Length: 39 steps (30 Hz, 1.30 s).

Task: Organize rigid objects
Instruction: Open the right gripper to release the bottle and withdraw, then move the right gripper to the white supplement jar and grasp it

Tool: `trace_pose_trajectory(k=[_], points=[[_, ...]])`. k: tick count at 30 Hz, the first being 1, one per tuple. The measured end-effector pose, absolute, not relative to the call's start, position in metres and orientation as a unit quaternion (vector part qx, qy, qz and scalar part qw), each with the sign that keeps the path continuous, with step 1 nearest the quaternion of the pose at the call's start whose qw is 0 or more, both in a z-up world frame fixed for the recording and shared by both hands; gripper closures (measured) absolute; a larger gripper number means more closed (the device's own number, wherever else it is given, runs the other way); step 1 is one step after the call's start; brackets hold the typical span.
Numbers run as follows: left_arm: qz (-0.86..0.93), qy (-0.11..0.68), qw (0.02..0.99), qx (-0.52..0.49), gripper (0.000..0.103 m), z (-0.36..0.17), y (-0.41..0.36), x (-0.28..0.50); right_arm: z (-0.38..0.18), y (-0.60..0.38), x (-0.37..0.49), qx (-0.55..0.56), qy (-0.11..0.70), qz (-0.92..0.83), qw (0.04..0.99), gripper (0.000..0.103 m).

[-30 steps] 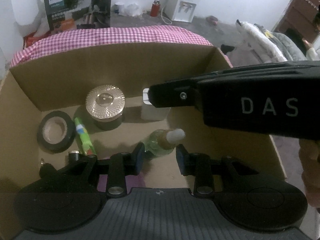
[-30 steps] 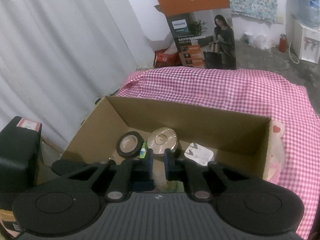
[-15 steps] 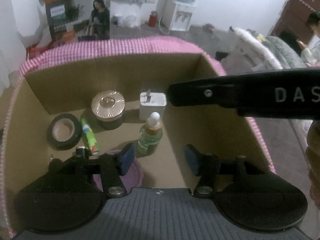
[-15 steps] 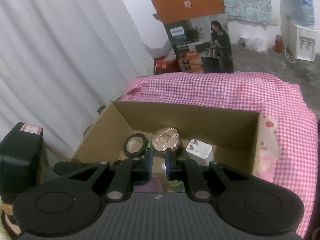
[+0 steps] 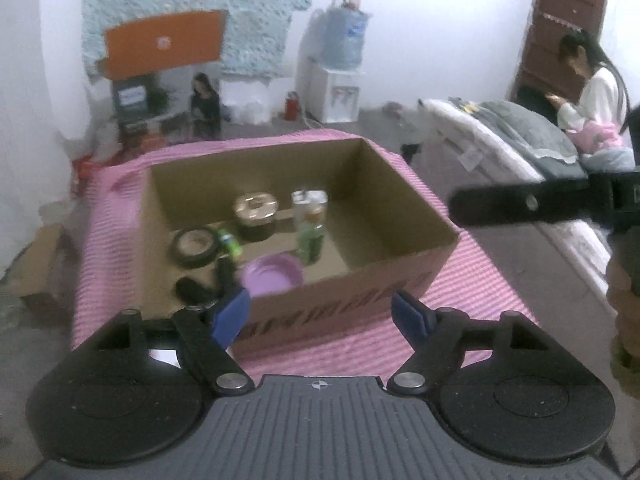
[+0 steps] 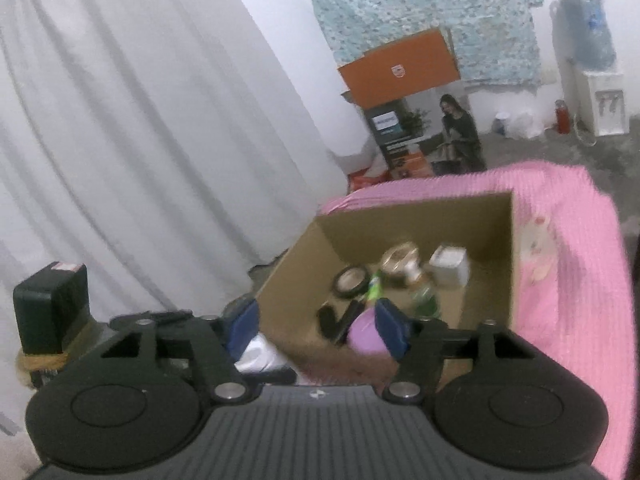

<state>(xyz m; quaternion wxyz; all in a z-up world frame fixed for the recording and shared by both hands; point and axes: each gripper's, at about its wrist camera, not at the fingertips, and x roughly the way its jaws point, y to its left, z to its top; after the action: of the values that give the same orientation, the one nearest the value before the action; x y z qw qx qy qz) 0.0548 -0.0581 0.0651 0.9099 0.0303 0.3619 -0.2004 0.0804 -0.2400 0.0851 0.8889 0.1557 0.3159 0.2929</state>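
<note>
Both claws sit back from the box (image 5: 352, 280) now, jaws just opened wide, nothing between them. Left claw (image 5: 322, 312) hangs in front of the box's near wall, over the pink cloth (image 5: 472, 292). Right claw (image 6: 316, 326) hovers by the box's near left corner. Inside: green bottle (image 5: 310, 240) upright mid-floor, white charger (image 5: 310, 202) right behind it, gold-lid jar (image 5: 255, 216) to its left, tape roll (image 5: 195, 246), a small green tube (image 5: 230, 242) and purple lid (image 5: 273, 276) near the front wall. Right half of the box floor is bare.
</note>
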Motion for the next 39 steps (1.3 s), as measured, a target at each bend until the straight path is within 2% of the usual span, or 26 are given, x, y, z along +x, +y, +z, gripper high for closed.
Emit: trace_pose_trajectory(k=[6, 11, 22, 27, 34, 39], points=[[-0.154, 0.351, 0.923, 0.034, 0.023, 0.05, -0.026, 0.035, 0.051, -0.219, 0.062, 0.198, 0.333, 0.309, 0.869, 0.032], [-0.117, 0.36, 0.924, 0.044, 0.023, 0.024, -0.013, 0.048, 0.027, -0.189, 0.081, 0.236, 0.367, 0.328, 0.838, 0.032], [-0.102, 0.377, 0.918, 0.069, 0.028, -0.021, -0.01, 0.087, -0.013, -0.129, 0.129, 0.232, 0.432, 0.31, 0.815, 0.033], [-0.109, 0.378, 0.917, 0.072, 0.035, -0.025, -0.013, 0.091, -0.023, -0.12, 0.141, 0.238, 0.445, 0.298, 0.81, 0.043], [-0.104, 0.38, 0.916, 0.077, 0.049, -0.028, -0.019, 0.093, -0.026, -0.117, 0.146, 0.244, 0.45, 0.299, 0.805, 0.05], [-0.116, 0.383, 0.914, 0.069, 0.05, -0.027, -0.024, 0.09, -0.024, -0.116, 0.144, 0.242, 0.447, 0.297, 0.808, 0.055]])
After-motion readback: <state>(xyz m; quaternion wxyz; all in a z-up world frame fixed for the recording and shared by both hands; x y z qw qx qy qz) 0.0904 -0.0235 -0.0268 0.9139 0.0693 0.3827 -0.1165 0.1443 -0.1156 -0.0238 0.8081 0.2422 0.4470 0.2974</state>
